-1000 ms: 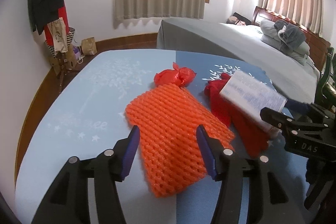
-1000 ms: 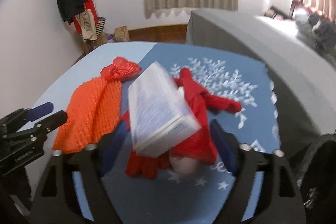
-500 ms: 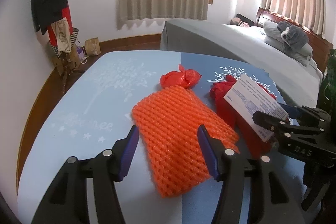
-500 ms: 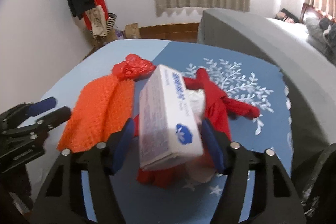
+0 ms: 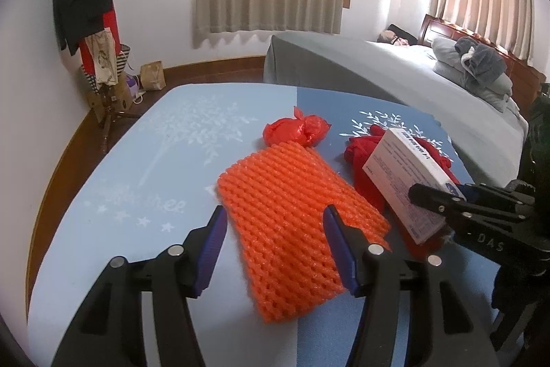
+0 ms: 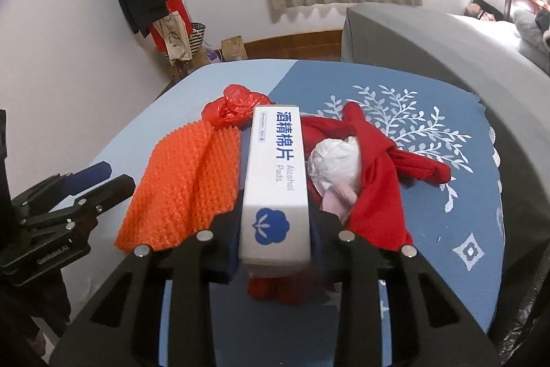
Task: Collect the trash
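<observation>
While the left gripper (image 5: 275, 250) hovers with its jaws apart and empty over the near end of the orange foam net (image 5: 292, 222), the right gripper (image 6: 275, 229) has just been closing its jaws and now clamps the white alcohol-pad box (image 6: 275, 181) by its long sides, near the end with the blue flower logo. Box is tilted, far end raised, above a red cloth (image 6: 374, 167) spread on the blue tabletop (image 6: 447, 229). A crumpled white wad (image 6: 337, 160) lies on the cloth just right of the box. Knotted red plastic bag (image 5: 295, 131) sits at the far edge of the net, touching it. Net lies flat, between box and left gripper. A grey bed (image 5: 378, 71) stands beyond the tabletop.
</observation>
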Tool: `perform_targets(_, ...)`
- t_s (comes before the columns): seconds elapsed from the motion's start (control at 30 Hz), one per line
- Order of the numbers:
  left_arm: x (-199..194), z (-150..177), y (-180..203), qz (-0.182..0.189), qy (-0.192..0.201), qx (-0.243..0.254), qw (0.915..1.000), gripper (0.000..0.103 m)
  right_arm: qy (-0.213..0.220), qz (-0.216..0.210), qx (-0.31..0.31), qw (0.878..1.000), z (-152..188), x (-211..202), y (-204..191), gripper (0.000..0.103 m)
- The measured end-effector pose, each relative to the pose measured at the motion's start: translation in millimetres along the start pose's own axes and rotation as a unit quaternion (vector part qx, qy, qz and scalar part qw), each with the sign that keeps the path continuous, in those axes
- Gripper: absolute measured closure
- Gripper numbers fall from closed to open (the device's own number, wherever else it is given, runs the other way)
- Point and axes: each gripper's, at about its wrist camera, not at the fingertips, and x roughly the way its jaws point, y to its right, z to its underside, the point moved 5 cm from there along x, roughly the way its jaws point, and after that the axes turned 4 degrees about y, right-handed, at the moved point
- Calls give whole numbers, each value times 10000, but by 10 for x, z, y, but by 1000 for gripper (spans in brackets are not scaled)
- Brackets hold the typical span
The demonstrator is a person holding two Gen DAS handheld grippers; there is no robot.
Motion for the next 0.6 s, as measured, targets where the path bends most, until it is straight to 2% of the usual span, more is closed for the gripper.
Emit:
perform_targets(0.13,-10,-3,17,4,1,37,10000,46,77,119,-32,9999,-25,-34,8,56)
perform_targets(0.3,-7,-10,27,14,-7,8,10000,46,-4,88,36,10000,-24,22,57,55)
perform_targets(0.4,-9,-10,32,21,-7,28,10000,46,-21,52,21,10000,-25,56,38,62)
perform_targets(0.47,-9,-10,41,36,-8,13,10000,46,-103,31,-10,9999,-5,100,20,72)
perform_targets(0.6,-13,-34,117,136,9,53,9999,46,-94,-7,25,10000,13,76,26,74)
